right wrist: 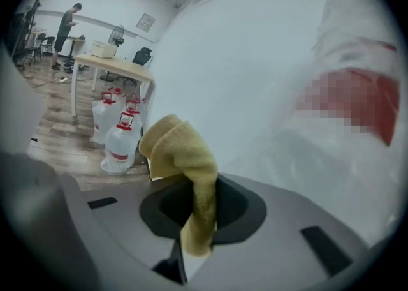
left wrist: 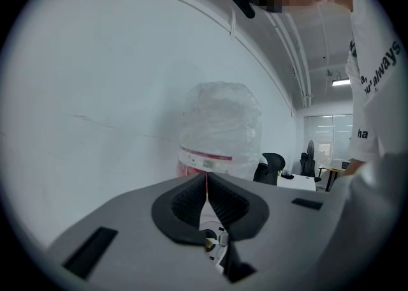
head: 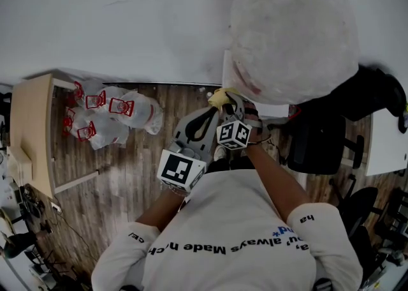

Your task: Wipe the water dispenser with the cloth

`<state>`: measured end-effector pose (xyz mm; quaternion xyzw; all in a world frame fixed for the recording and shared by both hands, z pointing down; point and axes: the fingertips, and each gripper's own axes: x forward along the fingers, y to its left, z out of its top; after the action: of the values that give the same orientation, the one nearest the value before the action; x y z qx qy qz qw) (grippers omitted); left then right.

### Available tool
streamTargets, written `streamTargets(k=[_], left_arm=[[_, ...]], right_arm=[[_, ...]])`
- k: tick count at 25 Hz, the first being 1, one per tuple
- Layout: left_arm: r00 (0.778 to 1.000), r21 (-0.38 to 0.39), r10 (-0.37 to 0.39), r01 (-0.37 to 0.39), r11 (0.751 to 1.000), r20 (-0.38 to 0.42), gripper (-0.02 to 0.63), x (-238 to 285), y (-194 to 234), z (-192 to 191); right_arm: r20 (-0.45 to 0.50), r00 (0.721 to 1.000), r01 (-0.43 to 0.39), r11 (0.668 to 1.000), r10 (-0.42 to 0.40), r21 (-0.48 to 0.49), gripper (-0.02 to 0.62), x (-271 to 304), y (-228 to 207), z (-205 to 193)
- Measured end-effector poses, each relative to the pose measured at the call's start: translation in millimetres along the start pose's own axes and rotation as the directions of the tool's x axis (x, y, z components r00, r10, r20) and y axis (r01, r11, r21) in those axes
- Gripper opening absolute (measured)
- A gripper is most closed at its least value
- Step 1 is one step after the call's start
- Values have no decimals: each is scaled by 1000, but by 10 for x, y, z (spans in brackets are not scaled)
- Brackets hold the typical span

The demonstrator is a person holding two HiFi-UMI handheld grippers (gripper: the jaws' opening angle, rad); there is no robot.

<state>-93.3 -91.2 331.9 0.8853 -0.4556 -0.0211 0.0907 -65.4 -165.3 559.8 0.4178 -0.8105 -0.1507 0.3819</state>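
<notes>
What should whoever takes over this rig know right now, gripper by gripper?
Left gripper: shut, empty, pointing at the wrapped bottle on top of the dispenser.
Right gripper: shut on the yellow cloth, which sticks up out of the jaws close beside the dispenser.
Done: the cloth is in hand at the dispenser.
Left: no view shows the cloth touching the dispenser, so the wiping itself probably remains to be done.
</notes>
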Motion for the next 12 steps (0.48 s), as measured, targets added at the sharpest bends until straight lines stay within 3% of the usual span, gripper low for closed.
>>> streamTargets(k=[12], left_arm=[[1000, -7, -14, 14, 1000, -21, 26, 3, 62, -51]], right_arm=[[-182, 983, 23, 1000, -26, -19, 60, 507, 69, -407]])
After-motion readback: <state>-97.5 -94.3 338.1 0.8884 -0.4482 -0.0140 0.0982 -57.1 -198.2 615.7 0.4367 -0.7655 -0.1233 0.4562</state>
